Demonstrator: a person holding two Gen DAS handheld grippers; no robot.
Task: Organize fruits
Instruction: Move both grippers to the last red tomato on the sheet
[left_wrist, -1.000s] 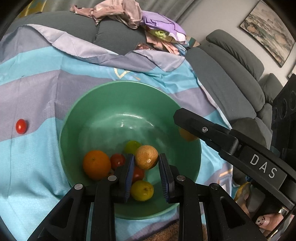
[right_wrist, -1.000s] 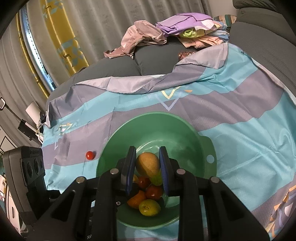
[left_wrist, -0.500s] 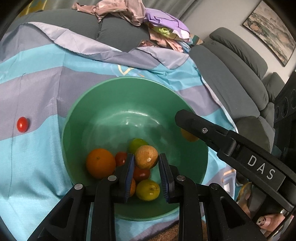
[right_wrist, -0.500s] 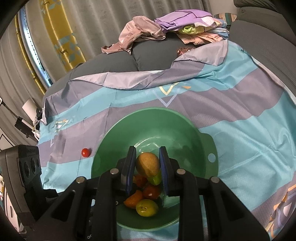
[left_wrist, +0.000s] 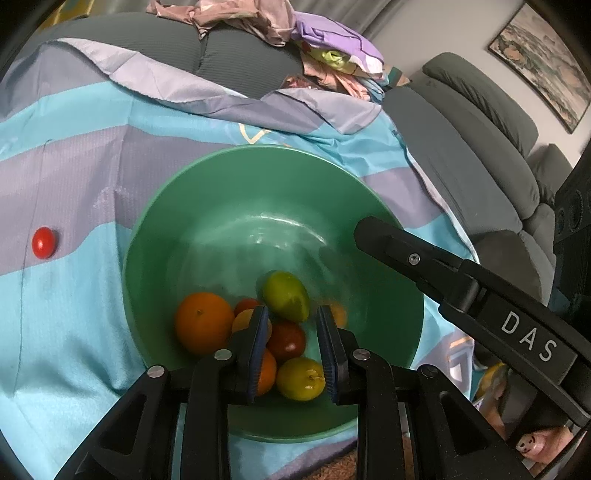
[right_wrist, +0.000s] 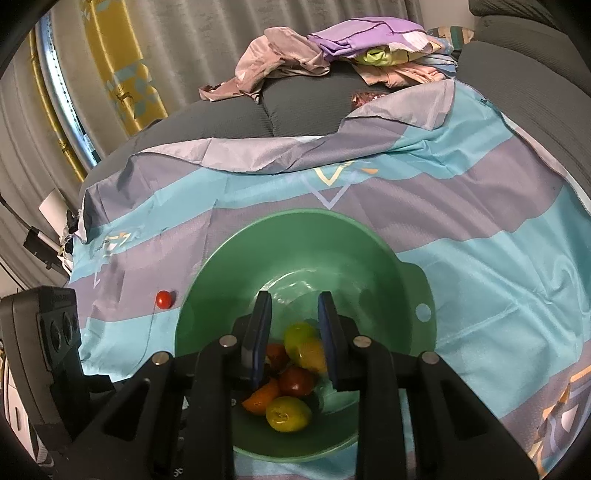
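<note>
A green bowl (left_wrist: 229, 192) sits on a blue and purple striped cloth and holds several fruits: an orange (left_wrist: 203, 322), red tomatoes (left_wrist: 286, 341), a green fruit (left_wrist: 286, 295) and a yellow-green one (left_wrist: 300, 378). The bowl also shows in the right wrist view (right_wrist: 295, 236). My right gripper (right_wrist: 294, 339) is open over the bowl; a blurred yellow-brown fruit (right_wrist: 312, 354) drops below its jaws. My left gripper (left_wrist: 293, 349) is open and empty at the bowl's near rim. A small red tomato (left_wrist: 43, 242) lies on the cloth left of the bowl, and shows in the right wrist view (right_wrist: 163, 299).
A grey sofa (left_wrist: 236, 55) runs behind the cloth, with a pile of clothes (right_wrist: 332, 55) on it. Curtains (right_wrist: 122, 66) hang at the back left. A framed picture (left_wrist: 543, 62) hangs on the right wall.
My right gripper has opened and let go of the yellow-brown fruit, which falls into the bowl. Both views have drawn slightly nearer the bowl.
</note>
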